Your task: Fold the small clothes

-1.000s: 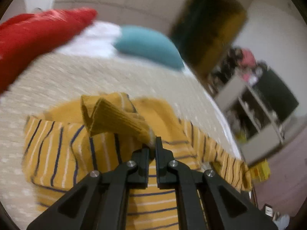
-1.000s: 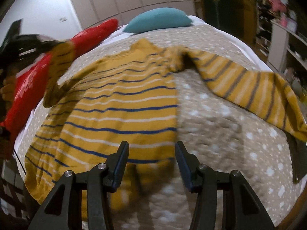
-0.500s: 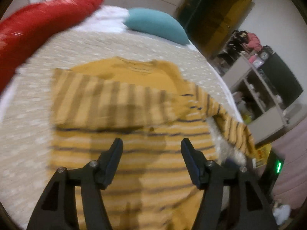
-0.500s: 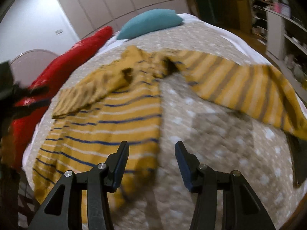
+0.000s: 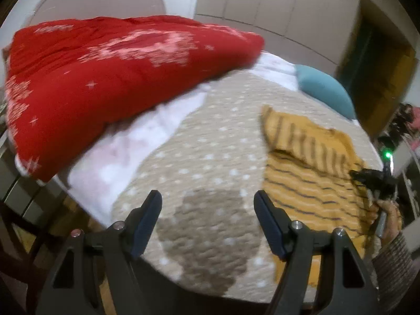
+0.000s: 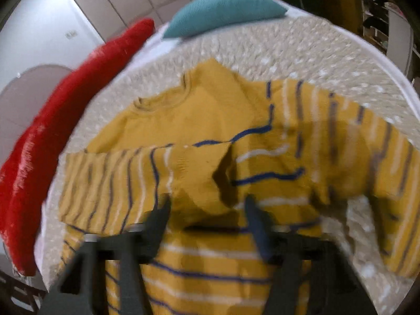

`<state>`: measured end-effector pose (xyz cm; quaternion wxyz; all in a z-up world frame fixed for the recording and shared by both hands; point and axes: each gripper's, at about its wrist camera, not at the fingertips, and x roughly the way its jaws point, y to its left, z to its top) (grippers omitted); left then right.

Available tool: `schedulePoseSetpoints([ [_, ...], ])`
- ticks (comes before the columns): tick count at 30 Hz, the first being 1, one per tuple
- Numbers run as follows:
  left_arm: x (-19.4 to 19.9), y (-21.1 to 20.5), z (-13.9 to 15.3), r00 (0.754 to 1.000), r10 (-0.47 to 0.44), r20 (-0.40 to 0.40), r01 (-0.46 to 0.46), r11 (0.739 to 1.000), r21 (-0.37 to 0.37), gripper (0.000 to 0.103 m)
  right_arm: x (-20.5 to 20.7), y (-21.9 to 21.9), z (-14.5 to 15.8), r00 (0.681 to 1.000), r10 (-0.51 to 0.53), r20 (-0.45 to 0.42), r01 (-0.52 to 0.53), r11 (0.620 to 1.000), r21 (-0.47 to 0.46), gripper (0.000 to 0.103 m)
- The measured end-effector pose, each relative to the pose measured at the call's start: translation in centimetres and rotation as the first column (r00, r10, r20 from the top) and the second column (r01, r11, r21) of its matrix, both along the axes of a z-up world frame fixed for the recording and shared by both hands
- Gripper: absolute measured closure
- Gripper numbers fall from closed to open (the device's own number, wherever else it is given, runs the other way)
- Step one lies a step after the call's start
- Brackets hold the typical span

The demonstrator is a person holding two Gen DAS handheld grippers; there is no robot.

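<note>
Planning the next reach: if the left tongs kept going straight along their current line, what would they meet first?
Most likely the bare dotted beige bedspread: nothing lies between the left tongs, whose jaws are opening. The striped yellow sweater sits off to the right.

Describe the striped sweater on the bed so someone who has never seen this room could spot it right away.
Find the bed with the beige, white-dotted bedspread; a red quilt is heaped along one side and a teal pillow lies at the far end. The sweater is spread out between them, the only mustard-yellow thing there, with thin navy and white stripes.
</note>
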<state>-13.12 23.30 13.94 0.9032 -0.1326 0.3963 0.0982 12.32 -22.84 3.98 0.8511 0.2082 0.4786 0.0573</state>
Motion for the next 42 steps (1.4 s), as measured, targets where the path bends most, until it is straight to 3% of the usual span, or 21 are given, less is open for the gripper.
schedulePoseSetpoints([
  [2, -0.2, 0.2, -0.9, 1.000, 0.009, -0.002, -0.009, 1.000, 0.003, 0.031, 0.4, 0.1, -0.2, 1.000, -0.007, 0.000, 0.007, 1.000, -0.014, 0.086],
  [6, 0.8, -1.1, -2.4, 0.999, -0.030, -0.021, 0.029, 0.999, -0.015, 0.031, 0.3, -2.2, -0.5, 0.991, -0.131, -0.031, 0.129, 0.989, -0.068, 0.087],
  [8, 1.3, -2.6, -2.7, 0.997, -0.076, -0.016, 0.076, 0.997, -0.017, 0.031, -0.8, -3.6, 0.0, 0.988, -0.154, -0.022, 0.153, 0.988, -0.015, 0.084],
  [10, 1.9, -4.4, -2.8, 0.993, -0.120, -0.014, 0.120, 0.993, -0.012, 0.031, -2.9, -4.9, 0.8, 0.987, -0.158, 0.005, 0.158, 0.986, 0.046, 0.081],
  [12, 2.5, -6.4, -3.1, 0.985, -0.169, -0.021, 0.168, 0.986, -0.006, 0.031, -6.0, -6.2, 1.5, 0.985, -0.171, 0.037, 0.167, 0.982, 0.083, 0.068],
  [17, 3.8, -10.4, -3.7, 0.963, -0.266, -0.048, 0.267, 0.964, 0.011, 0.031, -14.6, -10.4, 2.6, 0.976, -0.200, 0.081, 0.191, 0.975, 0.110, 0.067],
  [19, 4.2, -11.9, -3.9, 0.952, -0.303, -0.052, 0.304, 0.953, 0.014, 0.031, -18.2, -12.5, 3.9, 0.968, -0.218, 0.128, 0.214, 0.976, 0.039, 0.066],
  [23, 4.9, -13.8, -4.7, 0.937, -0.342, -0.075, 0.343, 0.939, 0.005, 0.031, -23.1, -16.2, 6.2, 0.943, -0.258, 0.211, 0.301, 0.931, -0.205, 0.036],
  [24, 5.1, -14.3, -5.0, 0.934, -0.347, -0.086, 0.348, 0.938, -0.003, 0.031, -23.5, -16.9, 6.3, 0.941, -0.261, 0.214, 0.311, 0.917, -0.249, 0.033],
  [32, 5.5, -15.6, -5.0, 0.926, -0.360, -0.110, 0.359, 0.933, -0.030, 0.031, -22.8, -20.1, 2.6, 0.956, -0.258, 0.138, 0.292, 0.869, -0.400, 0.033],
  [34, 5.3, -15.4, -4.7, 0.928, -0.357, -0.105, 0.356, 0.934, -0.023, 0.031, -22.1, -20.3, 1.7, 0.960, -0.252, 0.122, 0.280, 0.856, -0.436, 0.048],
  [35, 5.3, -15.2, -4.5, 0.930, -0.353, -0.102, 0.353, 0.935, -0.022, 0.031, -21.5, -20.5, 1.2, 0.964, -0.247, 0.101, 0.265, 0.853, -0.449, 0.080],
  [36, 5.2, -15.0, -4.4, 0.932, -0.348, -0.101, 0.348, 0.937, -0.021, 0.031, -21.0, -20.9, 0.7, 0.967, -0.244, 0.076, 0.251, 0.856, -0.451, 0.097],
  [39, 5.2, -14.3, -4.2, 0.938, -0.333, -0.096, 0.333, 0.943, -0.026, 0.031, -21.1, -23.0, 1.8, 0.958, -0.270, 0.101, 0.288, 0.878, -0.381, 0.098],
  [42, 5.4, -13.7, -4.3, 0.942, -0.324, -0.090, 0.319, 0.946, -0.057, 0.031, -22.1, -27.2, 4.7, 0.907, -0.385, 0.170, 0.415, 0.884, -0.216, 0.098],
])
